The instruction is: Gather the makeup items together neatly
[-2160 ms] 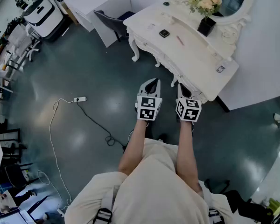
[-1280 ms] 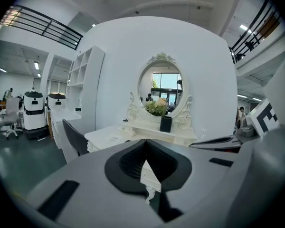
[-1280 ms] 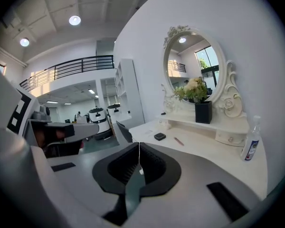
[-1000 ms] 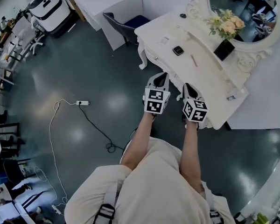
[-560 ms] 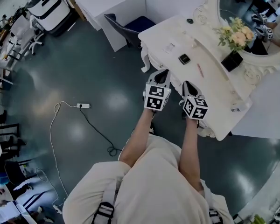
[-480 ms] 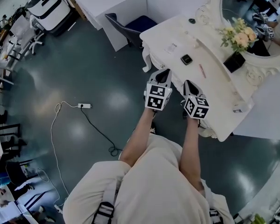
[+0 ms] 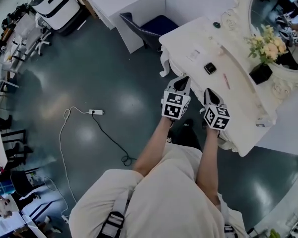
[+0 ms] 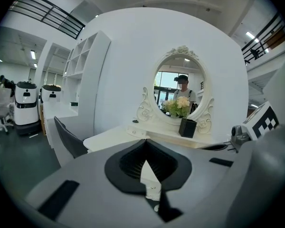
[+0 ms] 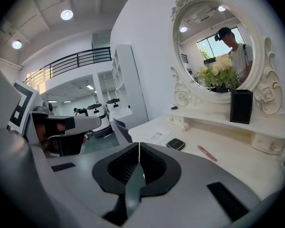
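— What sort of place are we looking at?
— A lab or workshop hall, staging a bedroom corner. White wheeled machines (image 7: pixel 59 6) are standing along the glossy floor (image 7: pixel 114 73), a power strip (image 7: pixel 96 112) is trailing its cable (image 7: pixel 111 140) across it, and a balcony railing (image 9: pixel 76 61) is running overhead.
— And the homely part?
— An ornate white dressing table (image 7: pixel 243 120) with an oval mirror (image 7: pixel 280 14) is sitting against a plain partition.

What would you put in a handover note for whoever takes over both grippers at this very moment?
Left gripper: shut, empty, near the front edge of the dressing table.
Right gripper: shut, empty, beside it.
Items: black compact and slim pink stick lie apart on the tabletop, near a printed card.
Done: nothing gathered yet.
Left: pick up and group the items neatly.
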Tool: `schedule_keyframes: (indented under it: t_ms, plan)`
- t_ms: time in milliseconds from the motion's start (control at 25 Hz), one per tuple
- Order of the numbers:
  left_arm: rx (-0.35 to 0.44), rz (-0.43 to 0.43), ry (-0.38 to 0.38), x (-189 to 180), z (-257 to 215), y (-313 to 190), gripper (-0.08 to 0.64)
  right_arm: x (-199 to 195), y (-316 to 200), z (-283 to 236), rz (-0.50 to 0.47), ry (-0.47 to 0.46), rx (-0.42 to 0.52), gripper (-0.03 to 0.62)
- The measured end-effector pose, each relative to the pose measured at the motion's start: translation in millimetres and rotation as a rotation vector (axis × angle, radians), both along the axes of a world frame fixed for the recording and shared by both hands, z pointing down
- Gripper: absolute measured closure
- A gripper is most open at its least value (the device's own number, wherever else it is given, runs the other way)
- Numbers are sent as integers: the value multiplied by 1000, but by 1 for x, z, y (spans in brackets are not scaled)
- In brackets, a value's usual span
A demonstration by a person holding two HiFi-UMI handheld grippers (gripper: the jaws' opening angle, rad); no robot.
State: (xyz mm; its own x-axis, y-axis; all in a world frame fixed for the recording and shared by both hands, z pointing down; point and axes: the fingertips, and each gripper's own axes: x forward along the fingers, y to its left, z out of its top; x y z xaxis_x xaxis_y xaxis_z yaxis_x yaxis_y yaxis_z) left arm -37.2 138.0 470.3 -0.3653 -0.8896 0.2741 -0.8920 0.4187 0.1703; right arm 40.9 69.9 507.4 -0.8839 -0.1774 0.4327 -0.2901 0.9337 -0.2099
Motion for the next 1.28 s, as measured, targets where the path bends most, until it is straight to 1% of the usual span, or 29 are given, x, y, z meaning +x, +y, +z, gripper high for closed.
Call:
schedule_keyframes:
  t_ms: [80,240,480,640,800,920,1080,1280]
  plan:
    - [-3,10,13,2,5,-6,545,2,-9,1,13,10,6,548]
    - [3,29,15,0,8,-23,545,2,-29,0,39,14,11,548]
    - [0,45,21,-7,1,-51,545,-9,-55,-4,30,6,23,548]
    - [-26,49,16,-13,9,-84,545,-22,-83,-8,24,-10,19,548]
    - [-29,88,-1,-17,0,-124,545,-39,-121,-17,31,-37,17,548]
    - [-40,95,-12,-26,-2,-151,545,-52,-146,-22,28,-46,19,548]
    - [-44,95,-10,-34,-3,-178,545,-59,-172,-21,37,-56,4,548]
    - [-72,105,-1,-37,6,-194,545,-57,-189,-3,54,-39,-35,548]
